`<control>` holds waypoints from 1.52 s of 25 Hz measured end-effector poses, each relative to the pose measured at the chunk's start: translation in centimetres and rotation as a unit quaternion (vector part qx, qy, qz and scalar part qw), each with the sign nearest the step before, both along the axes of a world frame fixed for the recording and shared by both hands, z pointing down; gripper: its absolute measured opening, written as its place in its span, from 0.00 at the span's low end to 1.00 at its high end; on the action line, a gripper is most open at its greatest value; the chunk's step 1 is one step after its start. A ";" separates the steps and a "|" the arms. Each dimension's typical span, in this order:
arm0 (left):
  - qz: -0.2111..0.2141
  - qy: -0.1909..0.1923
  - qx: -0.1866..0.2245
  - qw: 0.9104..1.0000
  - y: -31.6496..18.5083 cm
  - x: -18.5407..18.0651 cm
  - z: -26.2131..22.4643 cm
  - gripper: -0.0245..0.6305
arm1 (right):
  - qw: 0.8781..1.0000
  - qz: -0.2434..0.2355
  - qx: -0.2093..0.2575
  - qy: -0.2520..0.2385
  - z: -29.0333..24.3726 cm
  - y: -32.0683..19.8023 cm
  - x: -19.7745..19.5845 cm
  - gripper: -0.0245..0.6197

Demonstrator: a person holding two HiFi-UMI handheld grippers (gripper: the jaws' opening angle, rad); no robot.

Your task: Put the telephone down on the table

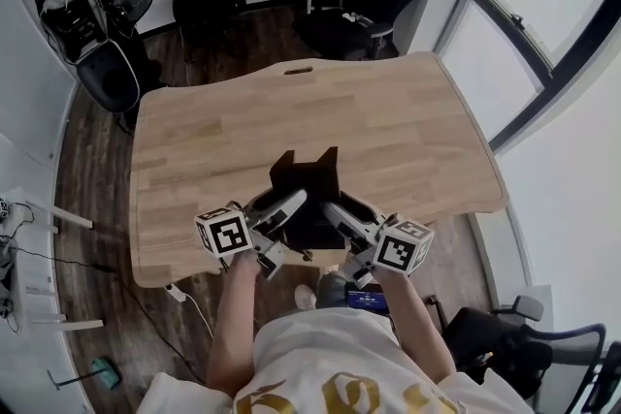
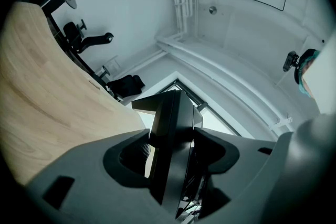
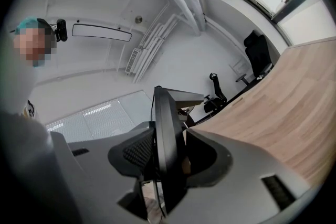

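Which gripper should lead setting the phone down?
Left, probably. Both are shut on the phone, but the left gripper hangs over the table, while the right gripper sits nearer its edge. Lower both together.

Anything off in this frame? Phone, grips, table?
Nothing stands out. The phone is clamped from both sides, left gripper and right gripper each shut on it, over the table's near edge. No damage or spill visible. Whether it touches the wood yet, I can't tell.

An office: pale wooden table (image 1: 408,126), black swivel chairs (image 1: 374,0) behind it, big window (image 1: 543,10) alongside.
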State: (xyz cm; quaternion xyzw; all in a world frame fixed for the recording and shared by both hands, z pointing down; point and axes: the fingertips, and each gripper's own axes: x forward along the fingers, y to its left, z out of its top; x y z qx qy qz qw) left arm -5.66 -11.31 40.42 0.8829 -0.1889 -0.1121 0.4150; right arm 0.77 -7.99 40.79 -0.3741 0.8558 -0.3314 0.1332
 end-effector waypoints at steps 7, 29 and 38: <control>-0.007 -0.008 0.009 1.000 -2.0 -1.0 -0.4 0.41 | 1.000 -0.006 0.005 -0.009 -0.3 -2.1 -0.9 0.32; -0.019 -0.010 -0.042 0.999 -7.9 -0.5 4.8 0.41 | 0.999 -0.024 -0.042 -0.014 4.5 -8.2 -0.4 0.32; -0.019 -0.007 -0.082 0.996 -10.3 0.2 8.3 0.40 | 0.996 -0.025 -0.083 -0.016 8.0 -10.6 0.3 0.32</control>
